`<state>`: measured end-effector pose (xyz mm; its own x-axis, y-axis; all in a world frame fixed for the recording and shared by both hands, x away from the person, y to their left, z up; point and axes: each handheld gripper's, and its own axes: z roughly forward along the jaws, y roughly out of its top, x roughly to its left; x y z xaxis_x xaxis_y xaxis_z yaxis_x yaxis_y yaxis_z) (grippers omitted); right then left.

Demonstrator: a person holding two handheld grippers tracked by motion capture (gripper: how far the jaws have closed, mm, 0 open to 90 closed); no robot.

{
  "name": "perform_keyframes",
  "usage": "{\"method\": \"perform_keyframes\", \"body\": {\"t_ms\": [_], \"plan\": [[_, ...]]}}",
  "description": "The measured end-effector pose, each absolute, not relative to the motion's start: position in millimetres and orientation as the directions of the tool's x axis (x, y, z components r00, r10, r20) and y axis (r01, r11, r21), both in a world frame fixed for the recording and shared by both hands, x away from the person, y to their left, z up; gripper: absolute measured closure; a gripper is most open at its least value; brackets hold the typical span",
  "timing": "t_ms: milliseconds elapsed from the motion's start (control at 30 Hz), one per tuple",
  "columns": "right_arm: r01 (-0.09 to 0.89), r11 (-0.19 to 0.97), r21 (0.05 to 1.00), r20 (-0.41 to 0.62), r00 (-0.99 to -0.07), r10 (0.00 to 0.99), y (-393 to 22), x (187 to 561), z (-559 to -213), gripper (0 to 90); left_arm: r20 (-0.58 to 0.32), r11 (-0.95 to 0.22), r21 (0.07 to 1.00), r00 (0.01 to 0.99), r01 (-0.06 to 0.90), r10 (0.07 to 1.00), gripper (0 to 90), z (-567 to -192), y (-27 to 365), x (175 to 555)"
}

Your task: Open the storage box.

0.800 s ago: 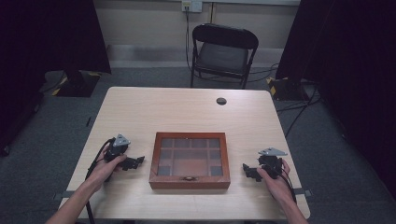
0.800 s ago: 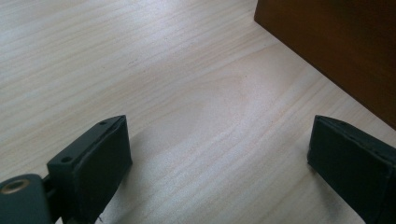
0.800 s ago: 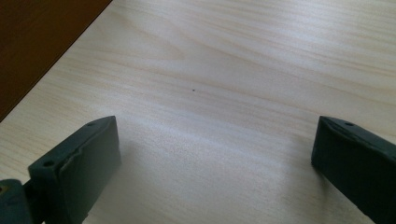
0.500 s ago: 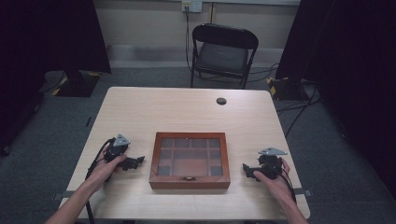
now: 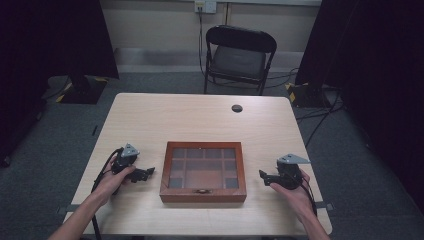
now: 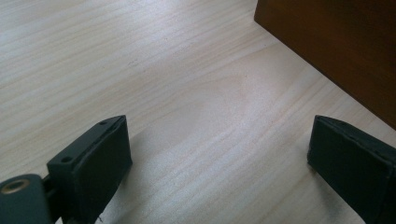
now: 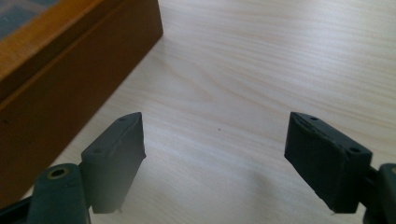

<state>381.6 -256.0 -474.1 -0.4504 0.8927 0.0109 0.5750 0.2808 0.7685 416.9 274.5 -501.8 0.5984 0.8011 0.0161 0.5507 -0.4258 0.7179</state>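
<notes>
The wooden box (image 5: 203, 171) sits closed on the near half of the table (image 5: 200, 120), roughly centred between your two hands, its glass lid showing a grid of compartments and a small metal clasp on the front wall facing you.

Your left gripper (image 5: 145, 173) rests on the table to the left of the box, near its left wall but apart from it, jaws pointing toward the box. Your left hand (image 5: 116, 177) wraps the body from behind. In the left gripper view the jaws stand wide apart with bare tabletop between them, holding nothing; the box's dark side wall (image 6: 341, 56) runs across the upper right corner, ahead of the right-hand jaw.

Your right gripper (image 5: 264, 175) lies to the right of the box, also near it and not touching, jaws aimed at its right wall, with your right hand (image 5: 292, 192) gripping from behind. In the right gripper view its jaws are likewise spread wide and empty over bare wood grain, and the box's corner (image 7: 70, 70) fills the upper left, just beyond the left-hand jaw.

Beyond the box, a small dark round grommet (image 5: 237, 108) sits near the table's far edge, and a black folding chair (image 5: 239, 57) stands on the floor past that.
</notes>
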Motion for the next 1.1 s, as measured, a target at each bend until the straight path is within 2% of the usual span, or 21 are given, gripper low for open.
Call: {"method": "perform_keyframes", "body": {"t_ms": [167, 267, 633, 1100], "plan": [[0.576, 0.271, 0.771, 0.04, -0.47, 0.882, -255, 381, -469, 22.7, 0.016, -0.425, 0.718, 0.598, 0.551, 0.801, 5.4, -502, 274, 417], [0.575, 0.274, 0.771, 0.057, -0.49, 0.87, -254, 381, -465, 29.1, 0.016, -0.425, 0.718, 0.598, 0.551, 0.801, 5.3, -502, 274, 417], [0.576, 0.277, 0.769, 0.132, -0.567, 0.813, -243, 377, -446, 42.0, 0.012, -0.419, 0.721, 0.595, 0.552, 0.804, 5.3, -502, 274, 417], [0.546, 0.303, 0.781, 0.198, -0.678, 0.708, -219, 368, -430, 46.5, 0.013, -0.422, 0.72, 0.596, 0.551, 0.803, 5.3, -502, 274, 417]]}}
